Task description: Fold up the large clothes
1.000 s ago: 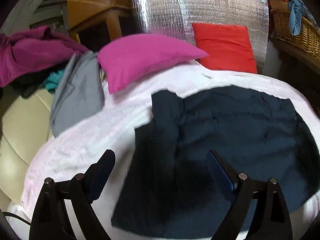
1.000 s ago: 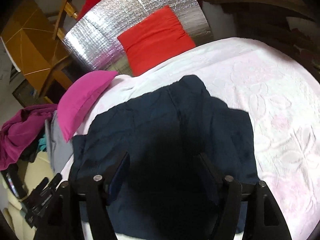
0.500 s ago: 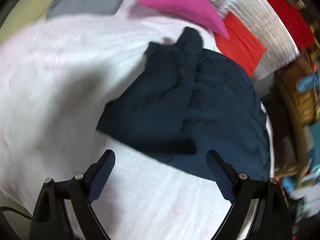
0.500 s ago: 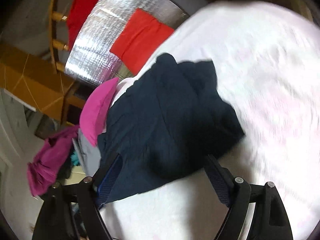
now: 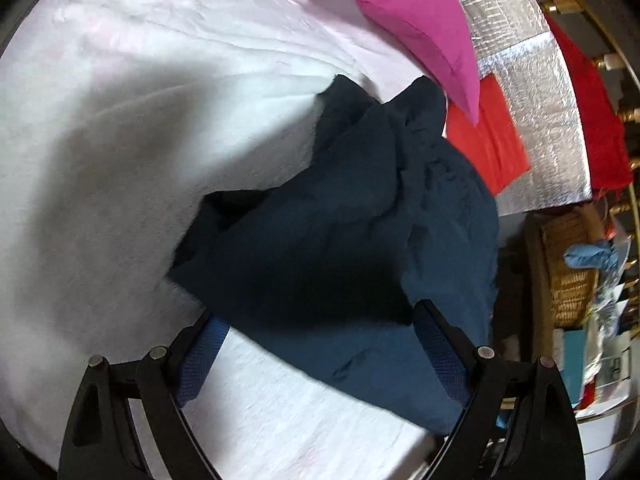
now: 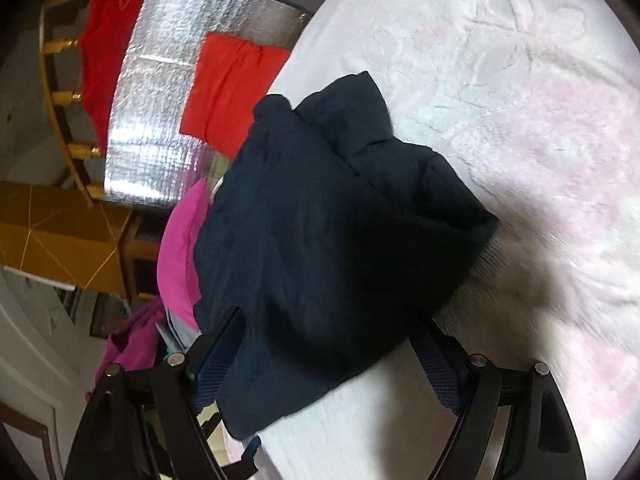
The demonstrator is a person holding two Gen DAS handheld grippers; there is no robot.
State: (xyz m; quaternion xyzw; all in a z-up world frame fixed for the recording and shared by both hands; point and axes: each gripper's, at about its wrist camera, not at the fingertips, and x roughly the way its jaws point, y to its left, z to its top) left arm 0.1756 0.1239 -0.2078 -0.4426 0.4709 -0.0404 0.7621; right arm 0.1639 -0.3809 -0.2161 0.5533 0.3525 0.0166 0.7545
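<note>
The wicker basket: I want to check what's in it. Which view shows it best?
The left wrist view. There the woven wicker basket stands at the right edge, beyond the bed, with a light blue cloth on top. The right wrist view catches only a sliver of wicker at its top edge, above the silver foil panel.

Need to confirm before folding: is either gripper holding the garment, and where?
Nothing held. Left gripper and right gripper gape over the garment, pads apart.
</note>
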